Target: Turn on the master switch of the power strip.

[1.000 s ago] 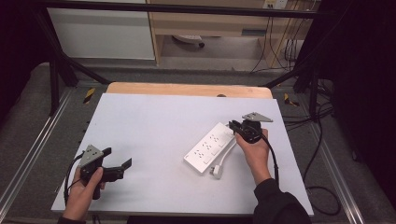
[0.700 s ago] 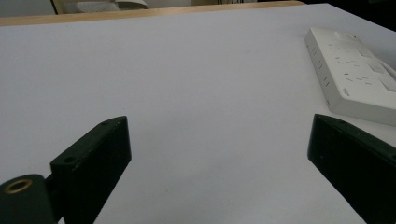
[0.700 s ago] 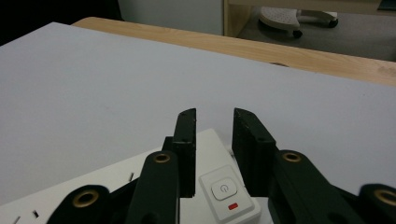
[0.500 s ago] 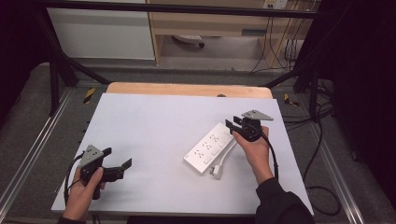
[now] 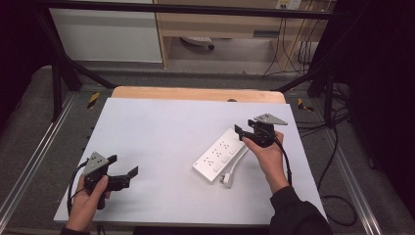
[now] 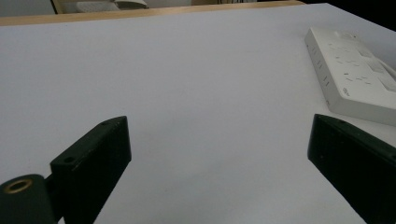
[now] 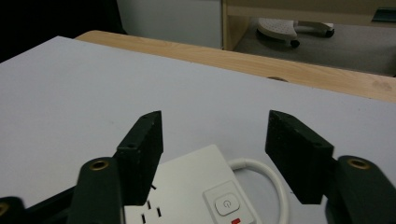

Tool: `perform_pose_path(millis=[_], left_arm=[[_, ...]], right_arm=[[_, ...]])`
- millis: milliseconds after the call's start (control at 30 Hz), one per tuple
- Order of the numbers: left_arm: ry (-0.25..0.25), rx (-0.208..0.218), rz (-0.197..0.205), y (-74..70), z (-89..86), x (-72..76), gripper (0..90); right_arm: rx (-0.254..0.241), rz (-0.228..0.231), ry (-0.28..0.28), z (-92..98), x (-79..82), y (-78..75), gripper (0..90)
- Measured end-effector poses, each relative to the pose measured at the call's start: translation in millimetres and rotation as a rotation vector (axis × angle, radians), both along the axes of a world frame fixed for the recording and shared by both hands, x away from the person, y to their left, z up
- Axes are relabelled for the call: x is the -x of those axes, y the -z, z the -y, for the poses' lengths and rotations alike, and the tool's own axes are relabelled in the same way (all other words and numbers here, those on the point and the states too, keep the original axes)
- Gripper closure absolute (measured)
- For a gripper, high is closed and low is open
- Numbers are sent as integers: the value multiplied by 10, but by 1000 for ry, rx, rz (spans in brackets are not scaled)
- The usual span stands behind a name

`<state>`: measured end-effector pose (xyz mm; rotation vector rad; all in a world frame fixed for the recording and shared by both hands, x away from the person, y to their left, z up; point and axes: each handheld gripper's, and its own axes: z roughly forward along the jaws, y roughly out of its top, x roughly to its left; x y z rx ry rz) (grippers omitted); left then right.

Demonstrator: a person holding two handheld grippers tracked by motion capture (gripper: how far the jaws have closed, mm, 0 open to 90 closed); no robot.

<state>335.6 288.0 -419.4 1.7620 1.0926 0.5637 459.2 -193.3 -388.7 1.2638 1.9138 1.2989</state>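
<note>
A white power strip (image 5: 221, 154) lies slanted on the white table top (image 5: 166, 132), right of centre; its white cable and plug (image 5: 227, 179) curl beside its near end. My right gripper (image 5: 240, 131) hovers open over the strip's far end, where the switch button (image 7: 226, 204) and the cable loop (image 7: 261, 170) show between its jaws. My left gripper (image 5: 125, 166) is held low at the table's near left, open with nothing in it. From there the power strip (image 6: 357, 77) lies off to the right.
A wooden strip (image 5: 195, 93) runs along the table's far edge. Beyond it stand a white cabinet (image 5: 105, 32) and a wooden shelf unit (image 5: 235, 24). Black frame legs and cables (image 5: 323, 83) crowd the floor at the right.
The right gripper has shifted slightly over the strip's far end. The left gripper has barely moved.
</note>
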Motion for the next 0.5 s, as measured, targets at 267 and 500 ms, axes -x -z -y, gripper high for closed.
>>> perform_pose_path(millis=[267, 500], left_arm=[[0, 0, 0, 0, 0, 0, 60], [-1, 2, 6, -6, 0, 3, 60]], right_arm=[[-6, 3, 2, 15, 23, -80, 253], [-2, -4, -8, 40, 68, -146, 168]])
